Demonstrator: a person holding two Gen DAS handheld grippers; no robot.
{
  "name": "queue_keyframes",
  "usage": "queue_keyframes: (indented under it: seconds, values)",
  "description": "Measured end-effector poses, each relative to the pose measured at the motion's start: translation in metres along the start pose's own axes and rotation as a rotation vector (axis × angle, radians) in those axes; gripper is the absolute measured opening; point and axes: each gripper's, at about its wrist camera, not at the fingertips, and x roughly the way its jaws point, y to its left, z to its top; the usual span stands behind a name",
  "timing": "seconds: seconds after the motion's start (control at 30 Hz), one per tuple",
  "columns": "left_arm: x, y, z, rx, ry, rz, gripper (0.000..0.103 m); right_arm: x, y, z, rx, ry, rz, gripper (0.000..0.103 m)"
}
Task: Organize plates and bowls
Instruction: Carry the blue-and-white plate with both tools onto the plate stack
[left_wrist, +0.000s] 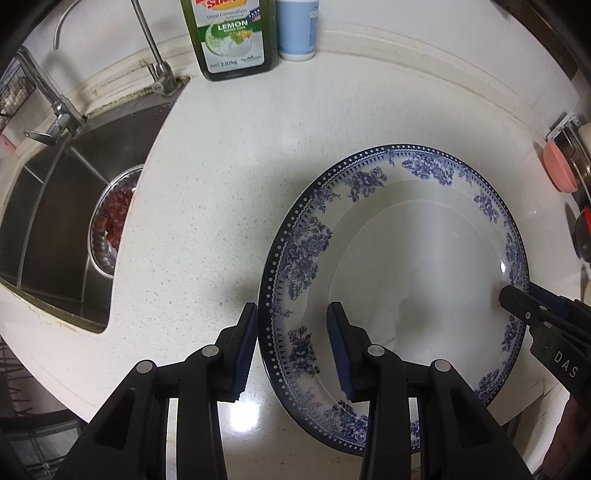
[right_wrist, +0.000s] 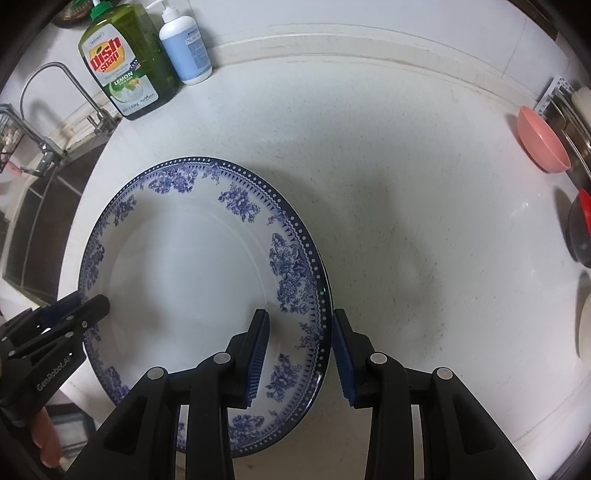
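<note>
Blue-and-white plate on a speckled white countertop, straddled at opposite rims by two grippers.

The steel sink holds a metal bowl of red pieces. The glossy round plate has a floral, dotted rim. The left gripper and the right gripper each stand wide open, one finger inside the rim and one outside, clamping nothing. Behind stand a green dish-soap bottle and a blue pump bottle; a pink bowl lies tilted at the right.

Dim, soft overhead light, glare on the plate, fisheye-bent dark edges, sharp focus.
</note>
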Motion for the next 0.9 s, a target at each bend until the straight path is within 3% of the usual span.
queue_keyframes:
  seconds: [0.8, 0.9]
  values:
    - [0.015, 0.001, 0.005, -0.001, 0.038, -0.018, 0.037, 0.008, 0.002, 0.002, -0.018, -0.009, -0.012, 0.037]
    - [0.013, 0.000, 0.005, 0.007, 0.026, -0.014, 0.040, 0.007, 0.002, 0.001, -0.025, -0.017, -0.004, 0.045]
